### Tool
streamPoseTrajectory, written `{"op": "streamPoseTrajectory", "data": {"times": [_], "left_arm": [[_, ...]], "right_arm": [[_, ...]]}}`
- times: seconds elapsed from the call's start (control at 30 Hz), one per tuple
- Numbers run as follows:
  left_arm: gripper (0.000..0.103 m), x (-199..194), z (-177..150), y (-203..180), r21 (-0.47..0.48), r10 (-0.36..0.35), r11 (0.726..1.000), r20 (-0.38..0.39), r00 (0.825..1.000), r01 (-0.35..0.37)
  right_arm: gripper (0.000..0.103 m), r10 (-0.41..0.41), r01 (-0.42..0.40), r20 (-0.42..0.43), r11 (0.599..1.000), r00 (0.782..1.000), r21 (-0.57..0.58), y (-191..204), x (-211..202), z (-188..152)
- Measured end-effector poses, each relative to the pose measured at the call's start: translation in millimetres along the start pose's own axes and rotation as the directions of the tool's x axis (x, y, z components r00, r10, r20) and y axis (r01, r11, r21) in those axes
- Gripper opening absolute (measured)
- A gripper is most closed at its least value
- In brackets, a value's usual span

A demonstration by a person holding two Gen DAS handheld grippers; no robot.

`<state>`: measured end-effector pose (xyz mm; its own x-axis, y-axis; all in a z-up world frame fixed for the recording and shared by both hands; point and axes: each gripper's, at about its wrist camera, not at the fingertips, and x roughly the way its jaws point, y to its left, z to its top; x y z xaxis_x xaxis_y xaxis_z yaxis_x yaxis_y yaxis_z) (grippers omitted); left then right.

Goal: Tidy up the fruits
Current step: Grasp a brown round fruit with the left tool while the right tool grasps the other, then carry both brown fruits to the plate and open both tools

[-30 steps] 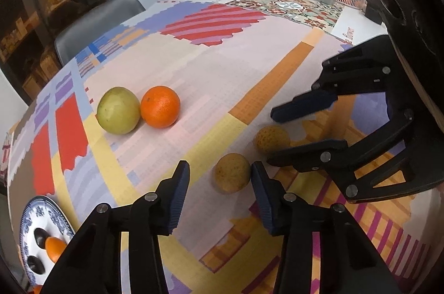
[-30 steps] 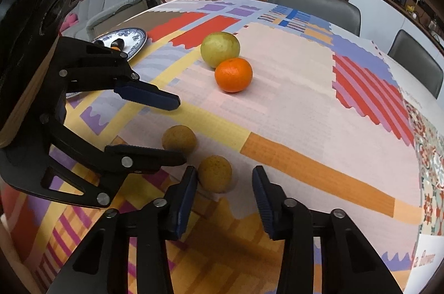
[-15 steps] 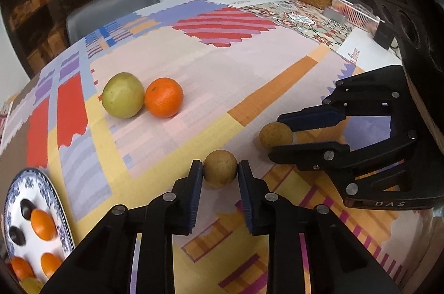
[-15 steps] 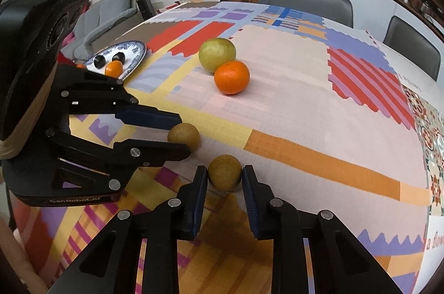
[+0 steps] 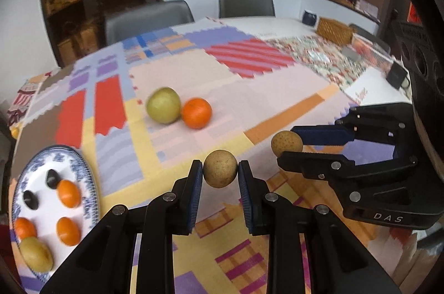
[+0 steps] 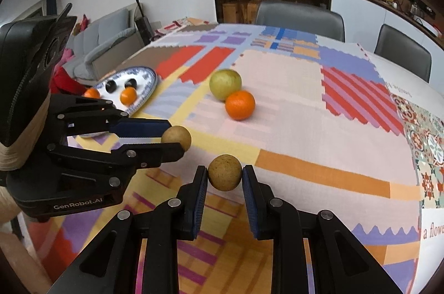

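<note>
A patchwork tablecloth in red, purple, yellow and orange blocks is covering the table in both views, and grey chairs are standing along its far edge. The left wrist view is taking in the whole blue-and-white plate at the table's near-left edge, carrying small orange fruits, two dark pieces and a yellowish fruit; the right wrist view is showing only the plate's far part, partly hidden behind the other tool. Only the left wrist view is reaching the wicker basket on the far side; only the right wrist view is showing a grey sofa beyond the table.

A green round fruit and an orange are lying touching each other in the middle of the cloth, well apart from both grippers.

The left gripper is clamping a small brown speckled fruit between its blue pads, and the fruit is hanging clear above the cloth. The right gripper is pinching a second brown fruit the same way, also lifted off the table. Each tool is appearing side-on in the other's view, its fruit at the fingertips.

A second ago both pairs of jaws were standing wide around fruits resting on the cloth; they are now closed on them, and both fruits are off the surface. More of the plate is showing in the left view than before.
</note>
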<state>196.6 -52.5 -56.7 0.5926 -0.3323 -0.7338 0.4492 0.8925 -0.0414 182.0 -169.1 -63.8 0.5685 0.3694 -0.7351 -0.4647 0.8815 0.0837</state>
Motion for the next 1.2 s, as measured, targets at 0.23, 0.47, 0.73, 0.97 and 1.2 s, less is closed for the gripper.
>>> {"op": "streamPoseTrajectory", "data": {"times": [0.23, 0.47, 0.73, 0.97, 1.2], "left_arm": [[0.026, -32.8, -0.9, 12.2, -0.062, 0.053, 0.997, 0.070, 0.996, -0.048], [0.026, -59.4, -8.6, 32.1, -0.141, 0.116, 0.985, 0.104, 0.988, -0.101], [0.026, -88.8, -20.7, 55.7, -0.204, 0.186, 0.967, 0.145, 0.972, -0.154], [0.026, -109.6, -31.4, 74.1, -0.241, 0.240, 0.950, 0.170, 0.956, -0.196], [0.026, -125.2, -42.9, 96.0, -0.283, 0.283, 0.932, 0.175, 0.943, -0.227]], "right_arm": [[0.027, 0.012, -0.012, 0.073, 1.000, 0.997, 0.002, 17.2, -18.2, 13.9], [0.027, 0.044, -0.043, 0.124, 0.999, 0.991, -0.009, 38.4, -25.0, 29.7], [0.027, 0.090, -0.084, 0.153, 0.995, 0.984, -0.046, 69.2, -25.8, 45.2], [0.027, 0.124, -0.111, 0.169, 0.990, 0.978, -0.082, 95.0, -23.9, 58.0], [0.027, 0.158, -0.141, 0.170, 0.984, 0.973, -0.107, 118.1, -16.5, 70.3]]}}
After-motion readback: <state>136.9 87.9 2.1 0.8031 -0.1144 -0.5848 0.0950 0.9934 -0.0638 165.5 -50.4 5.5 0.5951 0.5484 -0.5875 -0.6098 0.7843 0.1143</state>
